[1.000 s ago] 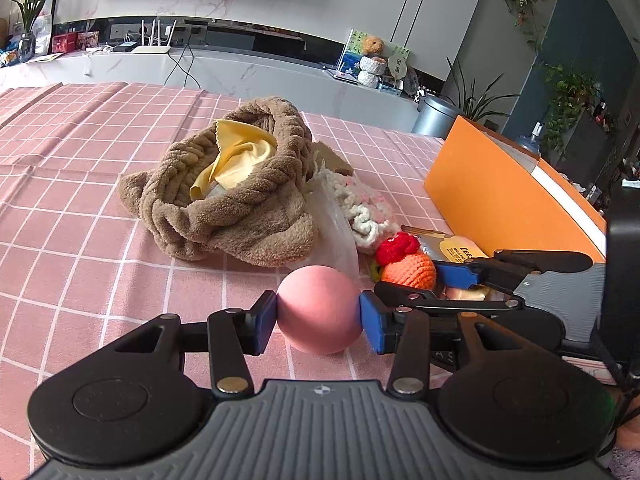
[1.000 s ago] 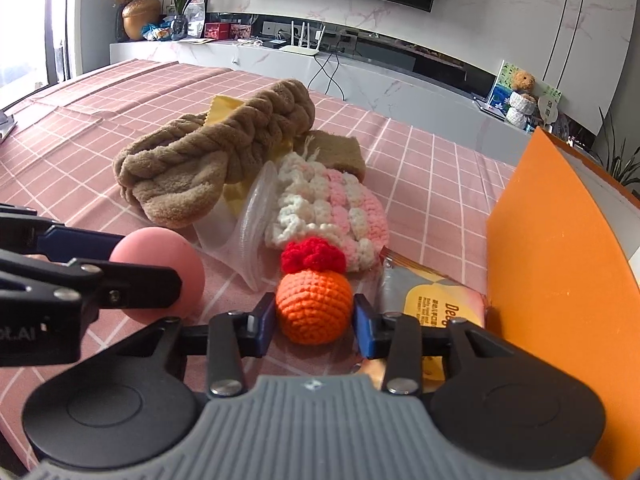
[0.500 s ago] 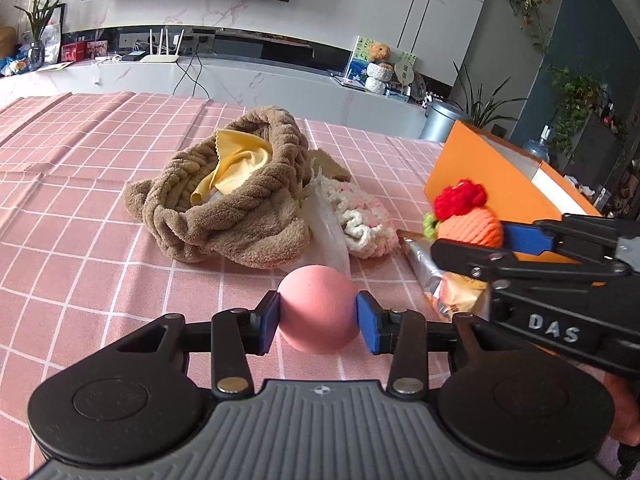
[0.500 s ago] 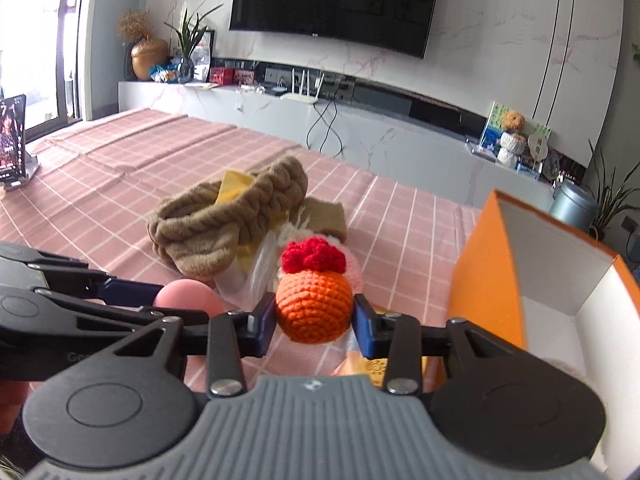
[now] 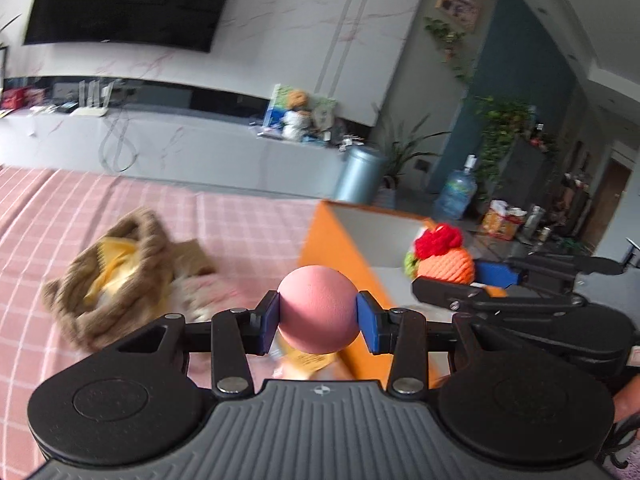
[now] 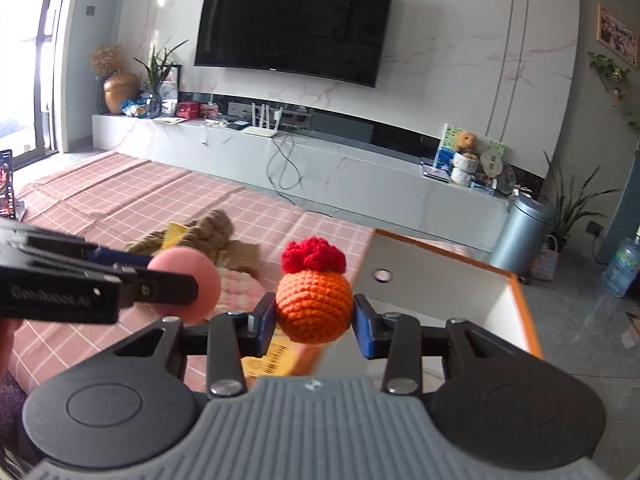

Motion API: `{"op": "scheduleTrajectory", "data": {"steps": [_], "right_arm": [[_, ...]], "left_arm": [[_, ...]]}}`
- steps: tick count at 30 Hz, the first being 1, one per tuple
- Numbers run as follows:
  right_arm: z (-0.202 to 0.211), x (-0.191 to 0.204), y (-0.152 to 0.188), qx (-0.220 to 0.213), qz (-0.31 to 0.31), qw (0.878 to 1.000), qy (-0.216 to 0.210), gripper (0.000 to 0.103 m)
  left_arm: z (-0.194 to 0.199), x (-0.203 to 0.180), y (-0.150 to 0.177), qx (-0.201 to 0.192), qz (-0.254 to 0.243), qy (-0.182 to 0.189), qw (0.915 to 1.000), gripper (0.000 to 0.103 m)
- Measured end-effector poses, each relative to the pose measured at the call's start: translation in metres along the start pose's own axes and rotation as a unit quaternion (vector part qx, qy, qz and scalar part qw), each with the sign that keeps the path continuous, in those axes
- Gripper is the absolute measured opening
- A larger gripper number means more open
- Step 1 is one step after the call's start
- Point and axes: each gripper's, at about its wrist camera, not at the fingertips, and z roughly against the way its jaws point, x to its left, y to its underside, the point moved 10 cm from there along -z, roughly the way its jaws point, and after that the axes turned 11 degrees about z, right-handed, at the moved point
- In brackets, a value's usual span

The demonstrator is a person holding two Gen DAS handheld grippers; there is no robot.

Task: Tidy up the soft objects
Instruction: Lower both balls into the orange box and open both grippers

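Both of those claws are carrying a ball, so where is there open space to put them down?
The orange box looks bare inside: its white floor and walls show nothing in it. The pink checked cloth is open beyond the brown knitted pile. It is crowded between that pile and the box, where a pink-white crochet piece and a yellow packet lie.

Both cams ride just behind their own fingers, raised off the pink checked tablecloth (image 6: 120, 196) and looking forward at the orange box (image 5: 340, 248). The left wrist view sits left of the box, tilted, aimed past its near corner toward the wall TV (image 5: 120, 0). The right wrist view hangs close over the box's open white inside (image 6: 440, 280), facing the same TV head-on. They share the box, the brown knit pile (image 5: 120, 268) left of it, and each other's gripper.
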Motion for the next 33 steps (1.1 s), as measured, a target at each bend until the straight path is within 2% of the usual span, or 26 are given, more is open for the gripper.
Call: {"op": "scheduleTrajectory", "data": {"steps": [4, 8, 12, 16, 20, 27, 33], "right_arm": [[0.008, -0.040, 0.015, 0.041, -0.013, 0.999, 0.009, 0.040], [0.009, -0.077, 0.036, 0.086, -0.021, 0.996, 0.017, 0.040], [0.001, -0.103, 0.068, 0.138, -0.033, 0.990, -0.001, 0.040], [-0.013, -0.116, 0.097, 0.185, -0.057, 0.981, -0.024, 0.040], [-0.028, -0.117, 0.114, 0.210, -0.064, 0.975, -0.035, 0.040], [-0.044, -0.120, 0.127, 0.234, -0.057, 0.970, -0.035, 0.040], [-0.049, -0.118, 0.130, 0.238, -0.058, 0.969, -0.041, 0.041]], "left_arm": [[-0.013, -0.047, -0.011, 0.011, -0.031, 0.035, 0.9988, 0.047], [-0.037, -0.093, -0.009, 0.037, -0.080, 0.063, 0.9941, 0.047], [-0.060, -0.122, 0.001, 0.077, -0.096, 0.095, 0.9878, 0.047], [-0.090, -0.137, 0.023, 0.137, -0.148, 0.082, 0.9761, 0.048], [-0.112, -0.137, 0.040, 0.184, -0.162, 0.065, 0.9672, 0.048], [-0.136, -0.131, 0.053, 0.213, -0.181, 0.037, 0.9595, 0.050], [-0.148, -0.127, 0.063, 0.229, -0.191, 0.019, 0.9542, 0.051]]}}
